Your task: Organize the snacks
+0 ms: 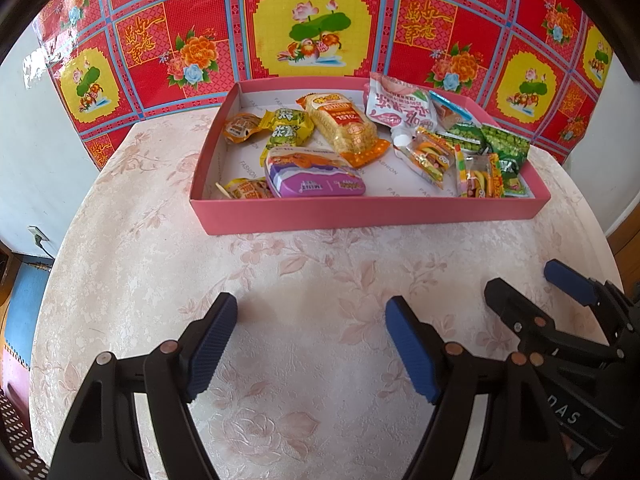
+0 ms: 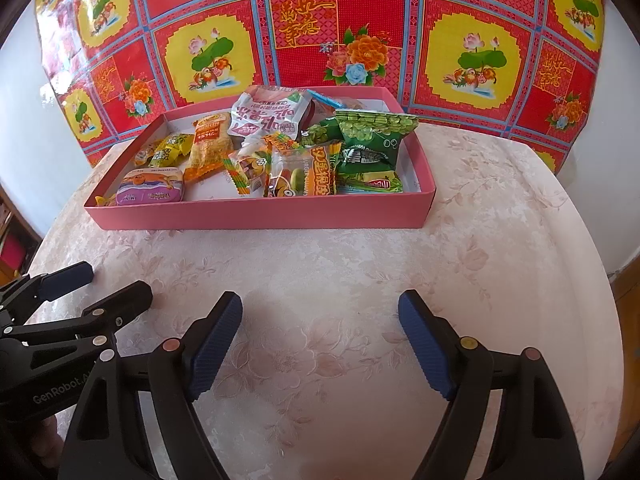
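Observation:
A shallow pink box [image 1: 372,210] [image 2: 260,216] stands at the far side of the round table and holds several snacks: a purple tin [image 1: 316,176] [image 2: 150,188], an orange wafer pack [image 1: 344,124] [image 2: 210,144], yellow-green candies [image 1: 286,128], a white pouch [image 1: 396,108] [image 2: 268,114], gummy packs [image 1: 478,178] [image 2: 296,180] and green pea bags [image 1: 506,148] [image 2: 372,136]. My left gripper [image 1: 310,312] is open and empty over the tablecloth in front of the box. My right gripper [image 2: 320,308] is open and empty beside it, and also shows in the left wrist view [image 1: 524,280].
The table [image 1: 304,272] has a pale pink floral cloth [image 2: 480,248]. A red and yellow patterned sheet [image 1: 312,20] hangs on the wall behind the box. The left gripper shows at the lower left of the right wrist view [image 2: 108,280]. The table edge curves down at both sides.

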Motion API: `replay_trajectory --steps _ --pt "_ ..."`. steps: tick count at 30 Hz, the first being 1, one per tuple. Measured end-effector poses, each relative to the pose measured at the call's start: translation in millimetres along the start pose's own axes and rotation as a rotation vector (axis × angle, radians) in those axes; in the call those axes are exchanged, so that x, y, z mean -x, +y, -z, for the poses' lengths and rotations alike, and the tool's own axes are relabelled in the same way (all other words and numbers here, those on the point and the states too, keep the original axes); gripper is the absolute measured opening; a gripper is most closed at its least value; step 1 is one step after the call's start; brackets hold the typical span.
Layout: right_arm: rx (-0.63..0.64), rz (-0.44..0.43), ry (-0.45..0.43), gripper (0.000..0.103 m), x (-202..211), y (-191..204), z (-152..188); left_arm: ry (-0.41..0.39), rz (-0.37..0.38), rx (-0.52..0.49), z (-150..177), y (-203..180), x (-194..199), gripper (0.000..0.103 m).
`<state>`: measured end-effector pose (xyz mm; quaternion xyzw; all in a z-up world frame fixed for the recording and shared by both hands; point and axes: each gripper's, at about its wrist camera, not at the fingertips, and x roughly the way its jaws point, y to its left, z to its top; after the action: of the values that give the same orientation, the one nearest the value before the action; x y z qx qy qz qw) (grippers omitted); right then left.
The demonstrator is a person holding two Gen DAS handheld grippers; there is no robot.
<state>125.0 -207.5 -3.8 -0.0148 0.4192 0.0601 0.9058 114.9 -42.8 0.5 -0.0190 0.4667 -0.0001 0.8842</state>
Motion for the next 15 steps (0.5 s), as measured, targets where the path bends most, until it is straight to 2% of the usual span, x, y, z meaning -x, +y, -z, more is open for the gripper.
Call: replay_trajectory --steps 15 --pt "0.0 0.0 -0.001 0.083 0.0 0.1 0.3 0.0 0.0 0.0 0.0 0.1 0.0 0.08"
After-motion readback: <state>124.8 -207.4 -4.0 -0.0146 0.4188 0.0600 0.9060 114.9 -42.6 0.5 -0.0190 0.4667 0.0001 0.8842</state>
